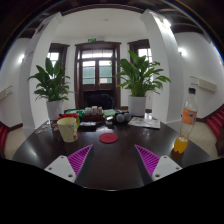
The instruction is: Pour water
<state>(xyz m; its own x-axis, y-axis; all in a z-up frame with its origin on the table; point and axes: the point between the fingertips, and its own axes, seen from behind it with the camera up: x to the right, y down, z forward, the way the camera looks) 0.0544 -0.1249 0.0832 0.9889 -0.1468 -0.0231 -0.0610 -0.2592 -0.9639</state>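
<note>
- At the far left, a potted plant point(49, 82) stands on the floor against the back wall, beyond the dark round table point(110, 165)
- On the left part of the table sits a pale yellow cup point(68, 129) with something green at its rim, well ahead of the left finger
- The gripper point(108, 160) hangs over the near side of the table, its two fingers spread wide with bare tabletop between them; it is released and grasps nothing
- The pink pads point(79, 158) face inward on each finger
- Just beyond the gap between the fingers lies a red round coaster point(108, 139), flat on the table
- Behind the coaster, along the far side of the table, is a clutter of small items too small to tell apart
- Past the table's middle, dark wooden double doors point(97, 73) stand in the back wall
- A second potted plant point(138, 80) stands right of the doors
- At the right, a tall bottle point(184, 128) with orange liquid in it stands upright on the table, ahead of the right finger and well apart from the cup
</note>
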